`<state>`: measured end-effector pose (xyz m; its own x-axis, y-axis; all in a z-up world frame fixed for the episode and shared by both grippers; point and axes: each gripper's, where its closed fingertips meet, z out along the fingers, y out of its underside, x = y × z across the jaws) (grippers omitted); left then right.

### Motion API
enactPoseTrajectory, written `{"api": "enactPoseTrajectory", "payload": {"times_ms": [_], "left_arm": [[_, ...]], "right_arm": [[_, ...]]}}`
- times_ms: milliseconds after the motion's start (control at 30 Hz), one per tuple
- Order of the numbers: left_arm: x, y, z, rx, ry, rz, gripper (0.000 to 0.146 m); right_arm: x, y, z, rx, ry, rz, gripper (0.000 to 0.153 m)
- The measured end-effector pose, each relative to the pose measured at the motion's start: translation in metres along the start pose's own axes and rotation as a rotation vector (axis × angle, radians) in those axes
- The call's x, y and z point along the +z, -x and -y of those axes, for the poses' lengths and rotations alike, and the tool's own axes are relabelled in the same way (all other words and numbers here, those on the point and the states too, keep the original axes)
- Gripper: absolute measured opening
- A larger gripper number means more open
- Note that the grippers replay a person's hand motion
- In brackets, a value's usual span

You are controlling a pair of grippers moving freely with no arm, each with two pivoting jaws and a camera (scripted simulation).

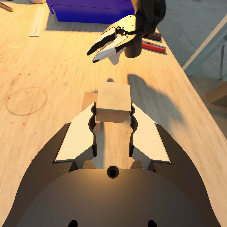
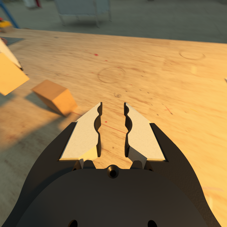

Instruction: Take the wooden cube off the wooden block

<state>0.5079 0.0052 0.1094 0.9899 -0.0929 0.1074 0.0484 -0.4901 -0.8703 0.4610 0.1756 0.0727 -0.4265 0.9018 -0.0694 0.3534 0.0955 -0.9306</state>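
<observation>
Fingers of the left gripper (image 1: 113, 108) are pinching the wooden cube (image 1: 113, 98) dead center of the left wrist view, one tip on each side face near the bottom edge closest to the camera. Cube looks lifted and tilted a bit, since the right wrist view shows it hanging at the left edge of frame with a gap of table under it, clear of the wooden block (image 2: 54, 97), which sits flat on the table (image 1: 36, 122) by itself. So I'd say the lift-off part is basically done and it just needs setting down somewhere. Handling-wise I'm guessing it's light, rigid, smooth wood, nothing fragile, but those flat faces could be slick, and the grip is right out at the fingertips, so it might pivot if swung quickly. A hold nearer the middle of the faces would be safer. Further up the left wrist view, upper middle, the right gripper (image 1: 91, 57) hovers with its fingers spread a little and nothing between them. Behind it there's a black cylinder (image 1: 133, 50), a red tool (image 1: 153, 47), and a blue box (image 1: 90, 11) along the top edge.
</observation>
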Motion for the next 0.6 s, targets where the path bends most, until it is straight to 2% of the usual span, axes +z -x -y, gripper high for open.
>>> {"api": "enactPoseTrajectory", "payload": {"times_ms": [33, 200, 267, 367, 467, 600], "left_arm": [[-0.006, -0.006, -0.002, -0.008, -0.005, -0.001, 0.056], [-0.036, -0.037, -0.009, -0.038, -0.056, -0.016, 0.056], [-0.046, -0.048, -0.011, -0.044, -0.078, -0.024, 0.056], [-0.06, -0.06, -0.015, -0.043, -0.102, -0.024, 0.056], [-0.069, -0.067, -0.022, -0.037, -0.093, -0.015, 0.056], [-0.073, -0.068, -0.023, -0.031, -0.096, -0.003, 0.056]], "right_arm": [[0.0, 0.009, 0.002, -0.022, -0.037, 0.056, 0.04], [0.009, 0.012, -0.006, -0.072, 0.029, -0.03, 0.065], [0.013, 0.006, -0.014, -0.173, 0.131, -0.072, 0.065], [0.02, 0.0, -0.023, -0.381, 0.218, -0.071, 0.055], [0.029, -0.007, -0.029, -0.526, 0.329, -0.066, 0.065], [0.044, -0.01, -0.037, -0.519, 0.418, -0.042, 0.066]]}}
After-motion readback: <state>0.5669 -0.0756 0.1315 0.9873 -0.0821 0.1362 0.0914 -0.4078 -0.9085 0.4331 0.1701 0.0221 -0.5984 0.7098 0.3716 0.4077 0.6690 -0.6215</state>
